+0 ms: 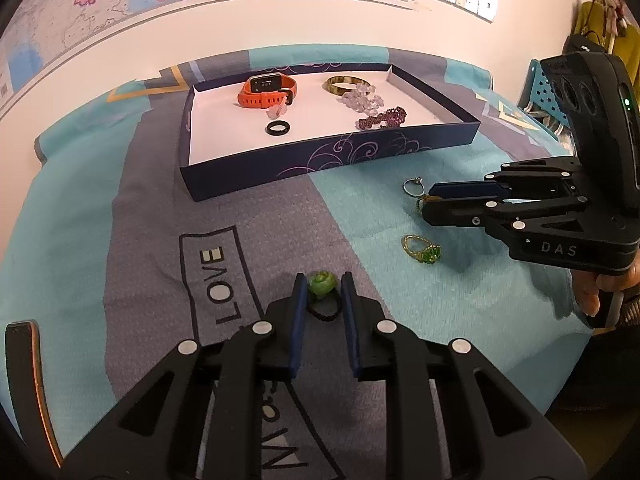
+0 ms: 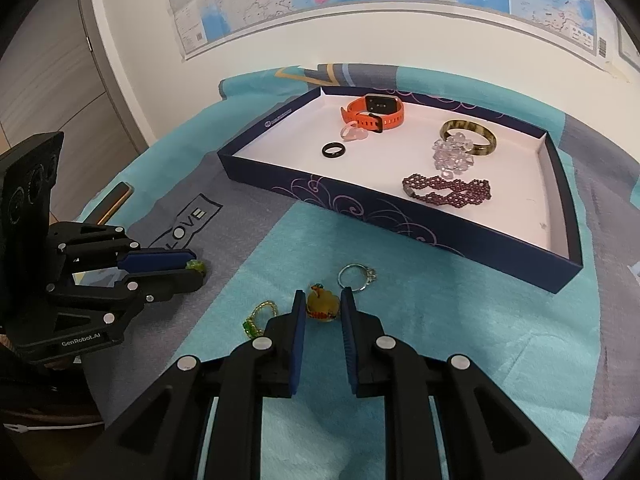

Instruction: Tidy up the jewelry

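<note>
Both grippers are down on the cloth-covered bench (image 1: 100, 208), short of the box (image 2: 472, 236): my left gripper (image 1: 324, 284) is clenched around the green flower ring (image 1: 321, 285), my right gripper (image 2: 323, 300) around the yellow charm (image 2: 323, 307). No earlier frame, so I judge pad contact as likely, not certain. To do this well I'd lift straight up, carry over the near wall, and release low on bare white floor, clear of the silver ring (image 2: 354, 276) alongside.
</note>
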`<state>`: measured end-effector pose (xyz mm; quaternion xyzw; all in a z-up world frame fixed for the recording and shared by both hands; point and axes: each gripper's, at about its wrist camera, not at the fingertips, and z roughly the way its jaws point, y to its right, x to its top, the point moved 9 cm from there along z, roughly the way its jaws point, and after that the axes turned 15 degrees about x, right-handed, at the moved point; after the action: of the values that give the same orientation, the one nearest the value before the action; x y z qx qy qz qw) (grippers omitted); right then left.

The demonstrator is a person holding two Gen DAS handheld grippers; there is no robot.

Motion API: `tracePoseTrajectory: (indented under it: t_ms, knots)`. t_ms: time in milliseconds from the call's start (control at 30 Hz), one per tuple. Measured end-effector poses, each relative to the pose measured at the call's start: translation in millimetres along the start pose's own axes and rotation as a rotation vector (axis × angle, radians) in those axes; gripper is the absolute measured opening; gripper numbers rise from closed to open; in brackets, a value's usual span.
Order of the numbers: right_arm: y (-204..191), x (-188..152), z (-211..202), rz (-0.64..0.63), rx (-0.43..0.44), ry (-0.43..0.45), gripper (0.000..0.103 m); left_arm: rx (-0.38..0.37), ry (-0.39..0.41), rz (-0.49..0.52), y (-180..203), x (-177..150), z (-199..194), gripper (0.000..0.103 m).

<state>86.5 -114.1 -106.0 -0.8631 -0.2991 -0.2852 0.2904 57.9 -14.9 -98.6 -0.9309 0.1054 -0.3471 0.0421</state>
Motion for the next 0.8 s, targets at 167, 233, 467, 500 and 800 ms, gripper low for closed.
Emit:
tracePoseTrajectory:
  t_ms: [167,233,467,500,800]
  knots:
    - [0,0,-3,-0.002,-0.008,0.005,0.016,-0.004,0.004,-0.009,0,2,-1,0.018]
    - [-1,0,-3,-0.006,-0.014,0.007,0.016,-0.005,0.008,-0.012,0,3,-2,0.018]
    - [-2,1,-6,-0.015,-0.026,0.015,0.016,-0.007,0.014,-0.019,1,5,-2,0.018]
    - [-2,1,-7,-0.017,-0.030,0.016,0.016,-0.008,0.016,-0.020,1,5,-3,0.018]
    - [2,5,-15,-0.012,-0.039,0.039,0.016,-0.011,0.036,-0.027,1,13,-7,0.018]
